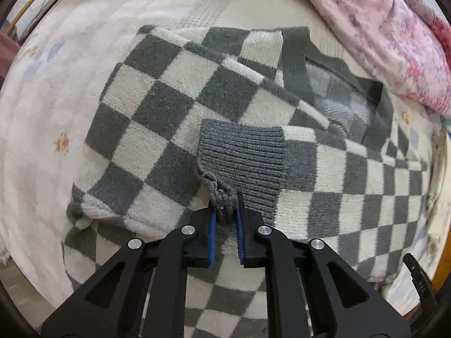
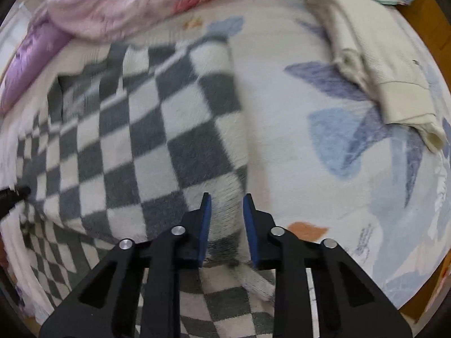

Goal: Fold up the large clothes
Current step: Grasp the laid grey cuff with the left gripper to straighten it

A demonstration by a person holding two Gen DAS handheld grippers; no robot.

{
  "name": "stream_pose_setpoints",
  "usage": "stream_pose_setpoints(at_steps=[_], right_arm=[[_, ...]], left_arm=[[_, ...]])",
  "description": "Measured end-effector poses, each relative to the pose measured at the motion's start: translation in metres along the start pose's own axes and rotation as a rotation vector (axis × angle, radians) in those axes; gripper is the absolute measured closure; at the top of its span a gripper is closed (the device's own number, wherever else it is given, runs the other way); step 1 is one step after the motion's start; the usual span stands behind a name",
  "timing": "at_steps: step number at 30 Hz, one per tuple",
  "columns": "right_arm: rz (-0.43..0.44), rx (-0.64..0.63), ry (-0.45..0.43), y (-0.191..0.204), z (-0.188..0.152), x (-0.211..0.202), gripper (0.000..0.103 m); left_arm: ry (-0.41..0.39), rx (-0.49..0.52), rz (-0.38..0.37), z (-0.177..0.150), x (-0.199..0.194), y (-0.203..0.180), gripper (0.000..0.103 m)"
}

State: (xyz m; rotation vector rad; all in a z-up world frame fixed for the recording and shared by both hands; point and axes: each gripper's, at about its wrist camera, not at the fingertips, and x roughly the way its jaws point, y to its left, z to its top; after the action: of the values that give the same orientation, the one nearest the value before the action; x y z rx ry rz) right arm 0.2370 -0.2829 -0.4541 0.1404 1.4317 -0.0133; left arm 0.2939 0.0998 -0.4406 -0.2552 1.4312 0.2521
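Note:
A grey-and-white checkered sweater [image 1: 174, 90] lies spread on the bed, both sleeves folded across its body. My left gripper [image 1: 227, 211] is shut on the grey ribbed cuff [image 1: 242, 155] of the sleeve that lies over the chest; a bunch of cuff fabric sits between the blue pads. The sweater's dark V-neck [image 1: 338, 64] is at the upper right. In the right wrist view the sweater [image 2: 135, 129] fills the left half. My right gripper [image 2: 227, 205] is open, its fingers straddling the sweater's right edge just above the fabric.
A pink floral quilt [image 1: 380, 28] is piled at the back of the bed, also in the right wrist view [image 2: 126, 2]. A folded cream garment [image 2: 375, 64] lies at the far right. The white bedsheet [image 2: 310, 140] has blue leaf prints.

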Motion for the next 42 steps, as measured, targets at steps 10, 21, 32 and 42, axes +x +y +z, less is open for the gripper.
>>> stream_pose_setpoints(at_steps=[10, 21, 32, 42], right_arm=[[-0.068, 0.026, -0.018, 0.003, 0.004, 0.032, 0.071], [-0.053, -0.015, -0.080, 0.005, 0.103, 0.018, 0.073], [-0.053, -0.010, 0.172, 0.005, 0.127, 0.061, 0.067], [-0.042, 0.078, 0.207, -0.018, 0.014, 0.071, 0.009]], left_arm=[[-0.041, 0.157, 0.157, -0.014, 0.013, -0.004, 0.059], [-0.144, 0.272, 0.147, 0.018, -0.006, -0.028, 0.074], [0.037, 0.285, 0.124, 0.027, 0.026, -0.037, 0.084], [0.010, 0.114, 0.148, -0.023, 0.033, -0.015, 0.084]])
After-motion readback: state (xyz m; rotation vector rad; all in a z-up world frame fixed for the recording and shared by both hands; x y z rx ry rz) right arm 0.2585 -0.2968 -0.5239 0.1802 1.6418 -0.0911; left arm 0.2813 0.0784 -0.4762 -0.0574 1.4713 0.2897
